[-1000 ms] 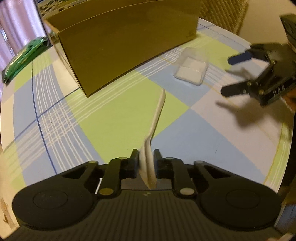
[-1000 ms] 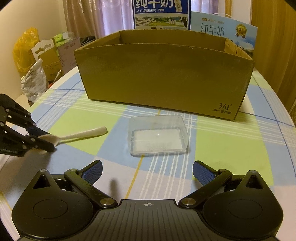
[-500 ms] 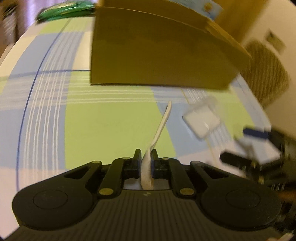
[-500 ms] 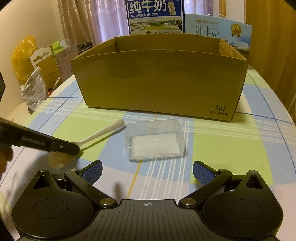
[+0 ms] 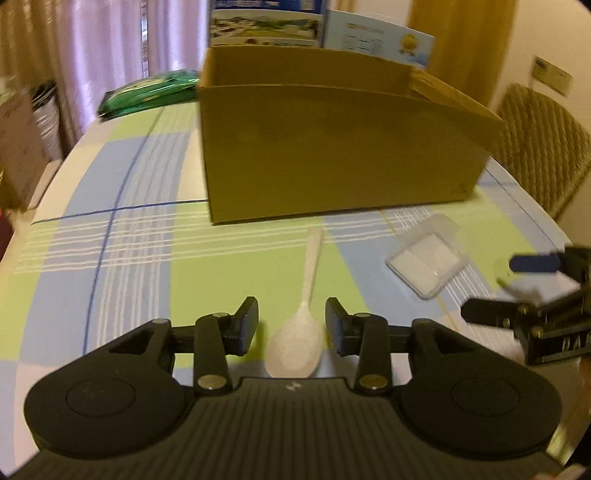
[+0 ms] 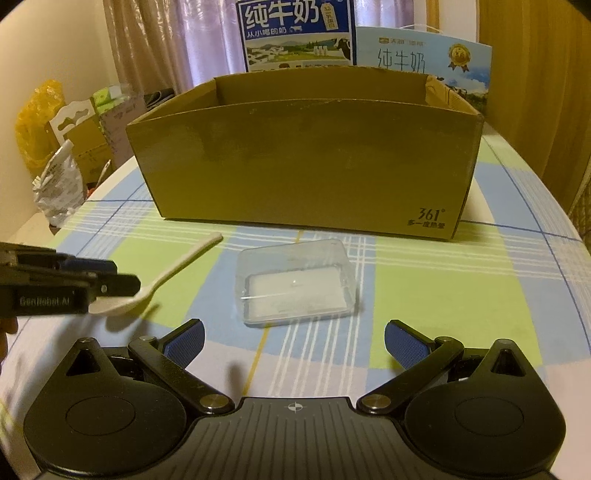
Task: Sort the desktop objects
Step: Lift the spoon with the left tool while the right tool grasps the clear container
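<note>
Checked green-blue cloth covers round table [image 6: 424, 291]; curtains [image 6: 166, 44] behind cardboard box [image 6: 306, 162]. White spoon [image 5: 299, 332] lies between parted left tool [image 5: 291, 325]. Right tool [image 6: 293, 339] spread wide.

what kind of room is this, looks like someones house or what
Most likely a home dining area: a round table with a checked tablecloth, a wicker chair beside it, curtains behind, and milk cartons and shopping bags stacked around.
</note>
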The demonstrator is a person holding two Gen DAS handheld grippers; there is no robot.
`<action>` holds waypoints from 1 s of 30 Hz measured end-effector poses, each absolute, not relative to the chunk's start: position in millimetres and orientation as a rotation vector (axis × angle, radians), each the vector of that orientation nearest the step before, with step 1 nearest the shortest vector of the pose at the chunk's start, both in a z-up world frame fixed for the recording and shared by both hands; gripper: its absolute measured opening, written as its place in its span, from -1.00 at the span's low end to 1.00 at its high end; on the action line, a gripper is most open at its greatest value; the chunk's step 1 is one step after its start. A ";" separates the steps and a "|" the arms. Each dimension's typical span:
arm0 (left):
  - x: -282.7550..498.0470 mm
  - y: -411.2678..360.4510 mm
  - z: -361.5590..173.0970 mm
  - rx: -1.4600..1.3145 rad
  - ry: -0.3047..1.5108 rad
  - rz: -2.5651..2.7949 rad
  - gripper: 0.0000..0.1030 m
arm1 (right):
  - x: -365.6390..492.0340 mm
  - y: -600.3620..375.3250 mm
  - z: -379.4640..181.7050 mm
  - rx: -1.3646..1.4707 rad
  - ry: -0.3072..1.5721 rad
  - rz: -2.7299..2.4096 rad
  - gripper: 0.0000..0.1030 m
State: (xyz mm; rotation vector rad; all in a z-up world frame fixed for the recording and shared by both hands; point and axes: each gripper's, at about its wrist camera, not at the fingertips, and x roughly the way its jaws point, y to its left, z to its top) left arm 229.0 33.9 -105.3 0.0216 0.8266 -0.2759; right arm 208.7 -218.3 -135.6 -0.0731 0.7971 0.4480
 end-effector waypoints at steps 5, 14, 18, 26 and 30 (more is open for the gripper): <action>222.7 30.1 -117.9 0.081 0.843 -0.309 -0.34 | 211.8 -221.6 -137.3 -0.070 0.799 0.424 0.96; 213.1 14.8 -123.1 0.233 0.811 -0.358 -0.33 | 214.2 -223.1 -137.4 -0.065 0.796 0.413 0.96; 213.4 17.5 -122.3 0.212 0.808 -0.350 -0.33 | 215.1 -222.7 -136.7 -0.066 0.792 0.414 0.96; 214.4 18.6 -123.6 0.213 0.818 -0.347 -0.39 | 218.4 -222.2 -137.4 -0.058 0.790 0.410 0.96; 214.1 18.4 -122.4 0.204 0.817 -0.350 -0.47 | 220.5 -220.2 -138.4 -0.059 0.785 0.409 0.96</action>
